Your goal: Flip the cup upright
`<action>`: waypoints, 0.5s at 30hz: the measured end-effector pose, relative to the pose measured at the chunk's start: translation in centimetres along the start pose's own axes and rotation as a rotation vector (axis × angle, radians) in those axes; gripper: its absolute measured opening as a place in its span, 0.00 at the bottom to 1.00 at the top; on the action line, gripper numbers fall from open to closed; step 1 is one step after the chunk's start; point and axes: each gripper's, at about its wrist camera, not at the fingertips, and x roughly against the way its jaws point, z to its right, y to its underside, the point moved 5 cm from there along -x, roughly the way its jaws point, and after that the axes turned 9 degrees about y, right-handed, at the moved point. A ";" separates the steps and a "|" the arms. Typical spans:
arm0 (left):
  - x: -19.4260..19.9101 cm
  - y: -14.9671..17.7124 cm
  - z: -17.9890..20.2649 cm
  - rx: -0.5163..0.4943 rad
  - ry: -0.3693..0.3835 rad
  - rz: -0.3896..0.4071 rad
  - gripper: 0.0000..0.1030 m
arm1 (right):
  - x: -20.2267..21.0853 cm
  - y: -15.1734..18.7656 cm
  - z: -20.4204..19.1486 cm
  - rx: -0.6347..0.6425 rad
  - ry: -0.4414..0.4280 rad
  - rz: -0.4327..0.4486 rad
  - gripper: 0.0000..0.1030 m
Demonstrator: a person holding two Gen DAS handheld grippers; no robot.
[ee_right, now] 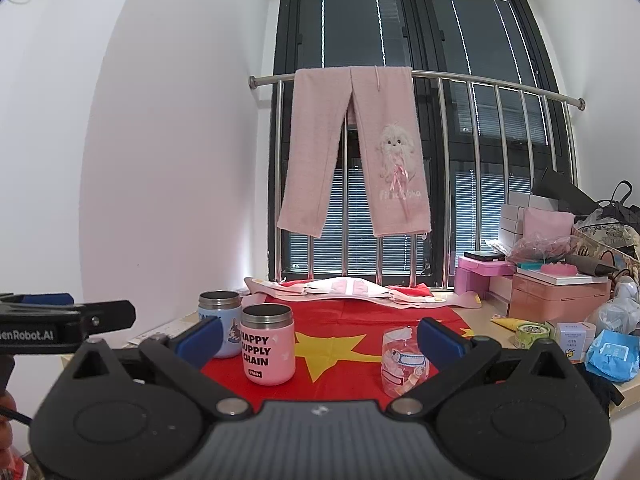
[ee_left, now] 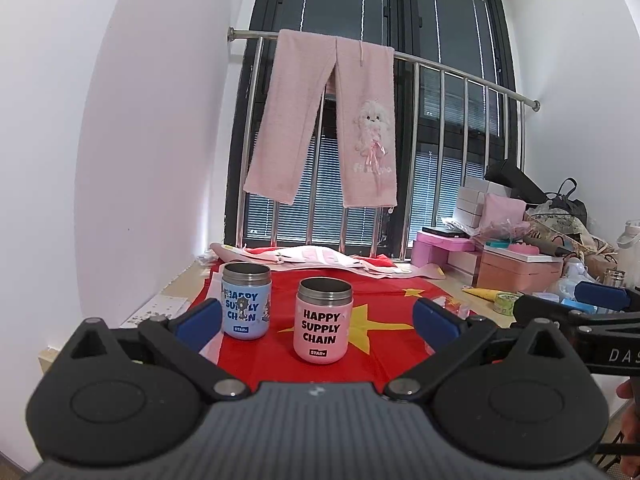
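Observation:
A clear plastic cup (ee_right: 402, 364) with cartoon stickers stands upside down on the red flag cloth (ee_right: 340, 376), just left of my right gripper's right fingertip. A pink jar (ee_right: 267, 345) and a blue jar (ee_right: 220, 322) stand upright with open mouths to its left; both show in the left wrist view, pink (ee_left: 324, 322) and blue (ee_left: 246, 301). My right gripper (ee_right: 320, 340) is open and empty, short of the cup. My left gripper (ee_left: 320, 320) is open and empty, facing the pink jar. The clear cup is mostly hidden in the left wrist view.
Pink boxes (ee_right: 560, 296), tissue packs (ee_right: 610, 354), a tape roll (ee_right: 534, 334) and bags crowd the table's right side. A pink towel (ee_right: 360, 152) hangs on a steel rail (ee_right: 500, 84) before the window. The white wall is on the left.

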 end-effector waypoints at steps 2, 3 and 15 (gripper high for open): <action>0.0 0.0 0.0 -0.001 0.000 0.002 1.00 | 0.0 0.0 0.0 0.000 0.000 0.000 1.00; 0.0 0.0 0.0 -0.001 0.001 0.000 1.00 | 0.0 0.0 0.0 0.000 0.000 0.000 1.00; 0.0 0.1 0.1 -0.001 0.000 0.002 1.00 | 0.0 0.0 0.0 0.001 0.000 -0.001 1.00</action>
